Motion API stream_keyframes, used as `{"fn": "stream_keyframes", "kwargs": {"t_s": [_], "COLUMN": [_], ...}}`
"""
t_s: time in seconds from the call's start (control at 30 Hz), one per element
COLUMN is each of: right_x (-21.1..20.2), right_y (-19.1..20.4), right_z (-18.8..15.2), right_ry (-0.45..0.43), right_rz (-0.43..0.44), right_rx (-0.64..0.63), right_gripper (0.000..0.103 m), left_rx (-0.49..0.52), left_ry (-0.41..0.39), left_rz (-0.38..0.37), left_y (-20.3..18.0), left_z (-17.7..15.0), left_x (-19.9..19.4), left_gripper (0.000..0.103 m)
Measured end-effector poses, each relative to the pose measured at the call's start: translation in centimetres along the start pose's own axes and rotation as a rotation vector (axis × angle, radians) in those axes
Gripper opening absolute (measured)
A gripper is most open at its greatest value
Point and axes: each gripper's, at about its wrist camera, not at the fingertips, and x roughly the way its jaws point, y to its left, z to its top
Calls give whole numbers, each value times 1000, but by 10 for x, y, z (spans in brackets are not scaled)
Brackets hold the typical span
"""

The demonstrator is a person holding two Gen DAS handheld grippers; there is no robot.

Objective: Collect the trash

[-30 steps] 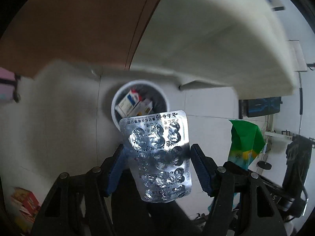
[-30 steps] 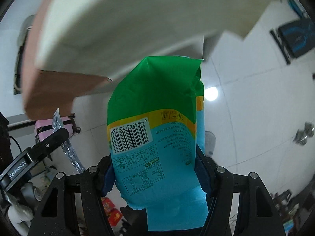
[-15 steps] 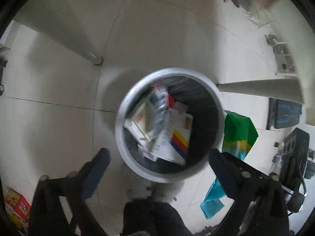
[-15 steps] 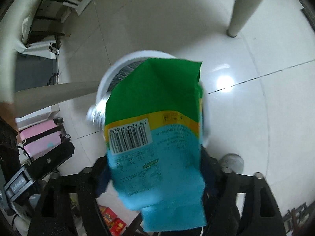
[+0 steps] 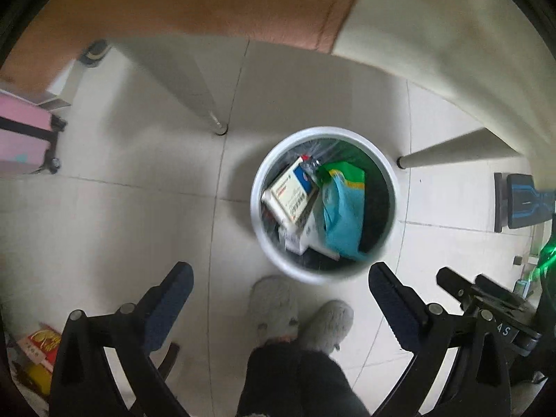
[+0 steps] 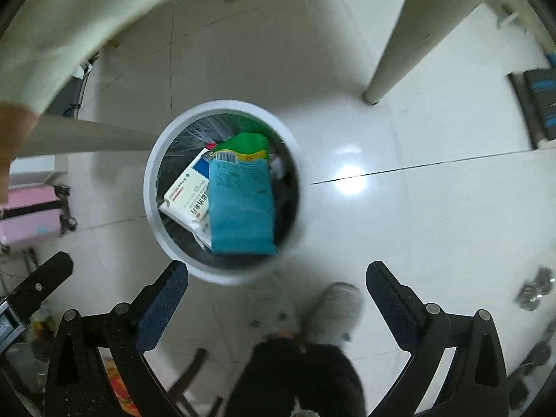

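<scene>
Your left gripper (image 5: 279, 288) stands wide apart and empty; your right gripper (image 6: 276, 283) is opening its jaws with nothing between them. The green and blue bag (image 6: 241, 205) lies in the white bin (image 6: 153, 187), straight beyond the right fingertips, leaning on a white medicine box (image 6: 186, 198). From the left gripper the bin (image 5: 257, 187) sits ahead and slightly to the right. Both drops look done, so lift straight up and keep the jaws wide, clear of the rim. Watch the table legs (image 5: 194, 90) beyond the bin and the table edge (image 6: 69, 24) overhead. Your grey slippers (image 5: 274, 305) stand just below the fingertips, near the bin.
</scene>
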Motion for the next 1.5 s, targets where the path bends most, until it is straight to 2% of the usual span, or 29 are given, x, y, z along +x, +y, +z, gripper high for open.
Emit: {"fn": "stream_keyframes", "kwargs": {"t_s": [0.1, 0.23, 0.33, 0.5, 0.7, 0.83, 0.97, 1.17, 1.5], "right_x": [-46, -127, -190, -294, -398, -457, -513, -575, -642], "right_y": [-5, 1, 5, 11, 16, 20, 21, 24, 40], "right_z": [-17, -41, -59, -93, -137, -163, -187, -214, -238], "right_ry": [-8, -45, -78, -128, -174, -214, -263, -293, -357], "right_rz": [-20, -32, -31, -15, 32, 80, 129, 204, 236], "right_rx": [-17, -55, -81, -108, -131, -133, -146, -172, -229], "right_gripper": [103, 103, 103, 103, 103, 103, 103, 103, 103], "left_rx": [6, 18, 29, 27, 60, 80, 94, 124, 149], "left_ry": [-14, -58, -77, -112, -195, -229, -251, -282, -325], "left_rz": [12, 10, 0, -54, -95, -158, -218, -299, -372], "left_y": [-8, -17, -22, -21, -21, -16, -14, -16, -24], "left_z": [-20, -45, -59, -83, -111, -126, -137, -154, -172], "left_x": [-45, -128, -173, -259, -344, -397, -429, -472, -513], "left_gripper": [103, 103, 103, 103, 103, 103, 103, 103, 103]}}
